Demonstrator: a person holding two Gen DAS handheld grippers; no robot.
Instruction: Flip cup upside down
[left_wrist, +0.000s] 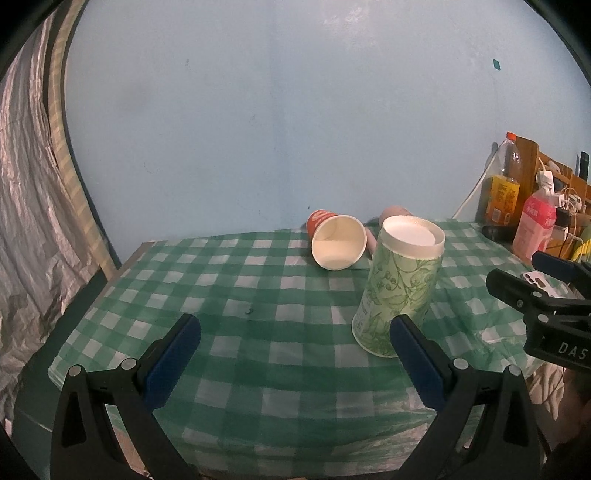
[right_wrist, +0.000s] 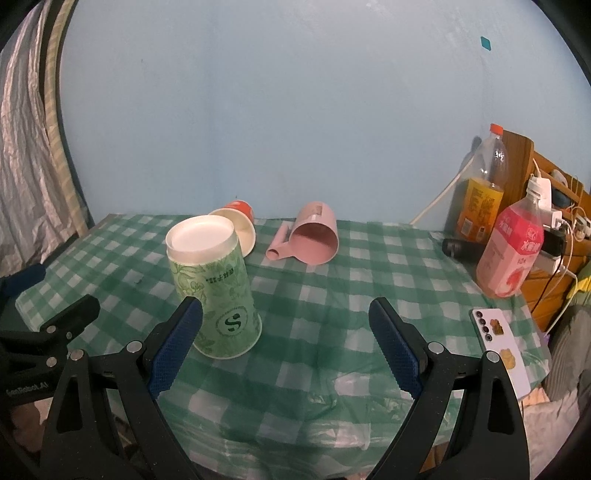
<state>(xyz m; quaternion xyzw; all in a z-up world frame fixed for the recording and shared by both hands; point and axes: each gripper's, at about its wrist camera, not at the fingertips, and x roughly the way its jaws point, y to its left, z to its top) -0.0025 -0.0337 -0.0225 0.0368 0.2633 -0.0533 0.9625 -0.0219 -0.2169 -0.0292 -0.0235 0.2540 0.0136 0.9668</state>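
A green patterned paper cup (left_wrist: 399, 280) stands upside down on the green checked tablecloth (left_wrist: 258, 332), its white base up; it also shows in the right wrist view (right_wrist: 214, 284). My left gripper (left_wrist: 295, 332) is open and empty, its right finger just in front of the cup. My right gripper (right_wrist: 286, 321) is open and empty, its left finger in front of the cup's lower left. An orange paper cup (left_wrist: 336, 240) lies on its side behind it. A pink mug (right_wrist: 316, 236) lies on its side.
Two drink bottles (right_wrist: 509, 251) and a wooden shelf with chargers stand at the right. A phone (right_wrist: 502, 347) lies near the table's right edge. A small dark cylinder (right_wrist: 461, 249) lies by the bottles. A blue wall is behind; a curtain hangs left.
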